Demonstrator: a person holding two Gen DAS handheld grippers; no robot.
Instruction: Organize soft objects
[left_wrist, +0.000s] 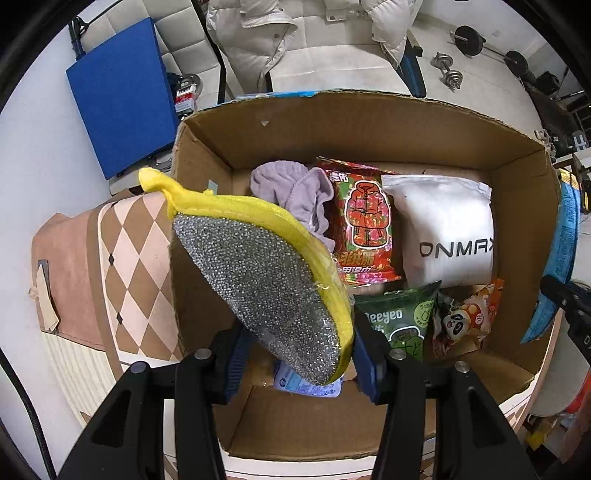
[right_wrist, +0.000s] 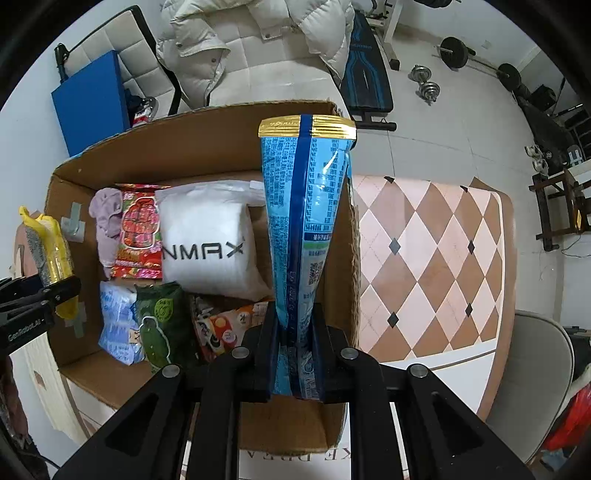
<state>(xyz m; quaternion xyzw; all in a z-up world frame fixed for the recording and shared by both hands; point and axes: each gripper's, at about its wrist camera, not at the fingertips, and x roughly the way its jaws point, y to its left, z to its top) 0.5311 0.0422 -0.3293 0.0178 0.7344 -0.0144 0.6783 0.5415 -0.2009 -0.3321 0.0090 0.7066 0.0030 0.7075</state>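
In the left wrist view, the left gripper (left_wrist: 299, 354) grasps a yellow scrubbing pad (left_wrist: 258, 273) above the cardboard box (left_wrist: 369, 125). In the right wrist view, the right gripper (right_wrist: 295, 354) pinches a blue packet (right_wrist: 303, 221) upright above the box's right wall. The step seems to be placing; next, each item probably needs lowering into a free spot.

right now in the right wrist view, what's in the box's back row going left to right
purple cloth → red packet → white bag → blue pouch, held in the right tool

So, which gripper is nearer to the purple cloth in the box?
Left. The left gripper holds the sponge beside the purple cloth; the right gripper is across the box.
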